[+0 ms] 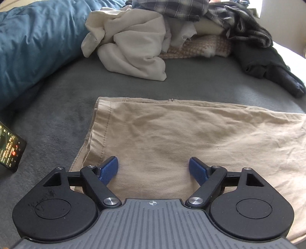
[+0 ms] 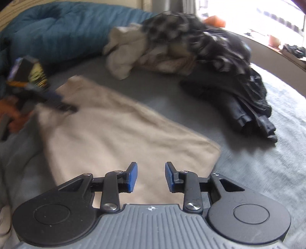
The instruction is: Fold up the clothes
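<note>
Folded tan trousers (image 1: 181,138) lie flat on the grey bed cover; they also show in the right wrist view (image 2: 118,132). My left gripper (image 1: 153,168) is open and empty, just above the trousers near their left hem. My right gripper (image 2: 151,176) is open and empty above the trousers' near right corner. The left gripper (image 2: 38,90) shows blurred at the trousers' far left end in the right wrist view.
A pile of unfolded clothes lies beyond: a cream garment (image 1: 133,46), a plaid shirt (image 1: 220,17), a knit piece (image 1: 200,47) and dark clothing (image 1: 271,70). A blue duvet (image 1: 34,47) lies at left. A lit phone (image 1: 9,147) rests on the cover (image 1: 57,118).
</note>
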`<control>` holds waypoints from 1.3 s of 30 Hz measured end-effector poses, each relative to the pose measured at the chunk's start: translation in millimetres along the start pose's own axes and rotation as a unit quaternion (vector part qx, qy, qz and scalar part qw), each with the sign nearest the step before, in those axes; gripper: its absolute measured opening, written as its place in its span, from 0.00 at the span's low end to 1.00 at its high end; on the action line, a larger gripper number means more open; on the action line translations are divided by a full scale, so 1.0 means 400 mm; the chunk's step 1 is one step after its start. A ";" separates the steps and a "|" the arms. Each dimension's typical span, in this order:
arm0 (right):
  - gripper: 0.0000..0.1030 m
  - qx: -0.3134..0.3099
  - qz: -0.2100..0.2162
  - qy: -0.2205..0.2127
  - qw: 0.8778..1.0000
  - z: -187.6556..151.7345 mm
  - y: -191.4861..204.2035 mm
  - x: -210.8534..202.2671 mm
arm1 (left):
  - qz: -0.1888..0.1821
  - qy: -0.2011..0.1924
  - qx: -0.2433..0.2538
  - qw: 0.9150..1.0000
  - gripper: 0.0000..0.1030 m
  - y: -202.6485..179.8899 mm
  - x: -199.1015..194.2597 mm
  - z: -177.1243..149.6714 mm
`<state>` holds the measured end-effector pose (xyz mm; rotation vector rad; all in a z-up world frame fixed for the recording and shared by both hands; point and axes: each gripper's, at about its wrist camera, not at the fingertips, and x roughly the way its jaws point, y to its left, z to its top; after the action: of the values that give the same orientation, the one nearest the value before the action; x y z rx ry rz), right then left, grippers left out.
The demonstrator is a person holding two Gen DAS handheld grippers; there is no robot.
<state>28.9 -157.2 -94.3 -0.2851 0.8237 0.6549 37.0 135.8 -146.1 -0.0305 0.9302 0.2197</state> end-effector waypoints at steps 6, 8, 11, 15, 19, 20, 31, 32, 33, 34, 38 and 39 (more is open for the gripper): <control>0.33 0.025 -0.029 0.053 0.998 -0.049 -0.065 0.097 | 0.007 0.008 0.013 1.000 0.81 -0.008 -0.002 -0.001; 0.33 0.027 -0.026 0.035 0.999 -0.031 -0.072 0.074 | 0.008 0.011 0.018 1.000 0.81 -0.010 -0.001 0.002; 0.33 0.036 -0.028 0.001 0.999 0.013 -0.091 0.059 | 0.011 0.015 0.021 1.000 0.82 -0.013 0.004 0.007; 0.33 0.069 -0.037 -0.018 0.997 0.049 -0.134 0.087 | 0.019 0.012 0.024 0.999 0.83 -0.020 0.000 0.003; 0.33 0.123 -0.045 0.013 0.991 0.027 -0.188 0.162 | 0.025 0.011 0.027 0.999 0.83 -0.024 -0.001 0.000; 0.33 0.140 -0.038 0.010 0.989 0.021 -0.201 0.167 | 0.026 0.011 0.030 0.999 0.83 -0.025 -0.002 0.001; 0.34 0.168 -0.036 -0.004 0.985 0.016 -0.223 0.150 | 0.040 0.011 0.044 0.998 0.85 -0.037 0.000 0.002; 0.34 0.175 -0.043 -0.010 0.984 0.017 -0.225 0.140 | 0.042 0.010 0.044 0.998 0.86 -0.038 -0.001 0.001; 0.34 0.180 -0.043 -0.018 0.983 0.018 -0.228 0.127 | 0.043 0.010 0.045 0.998 0.86 -0.039 -0.001 0.001; 0.34 0.185 -0.041 -0.025 0.981 0.019 -0.231 0.114 | 0.044 0.009 0.045 0.998 0.86 -0.040 -0.002 0.000; 0.34 0.167 -0.024 -0.037 0.985 0.029 -0.210 0.073 | 0.047 0.009 0.045 0.998 0.87 -0.042 -0.001 0.000; 0.34 0.162 -0.021 -0.034 0.986 0.031 -0.202 0.067 | 0.047 0.009 0.045 0.998 0.87 -0.042 -0.001 0.000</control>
<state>101.2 -202.1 -107.4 0.0157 0.8431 0.4792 40.3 119.2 -147.1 0.0942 0.9594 0.2657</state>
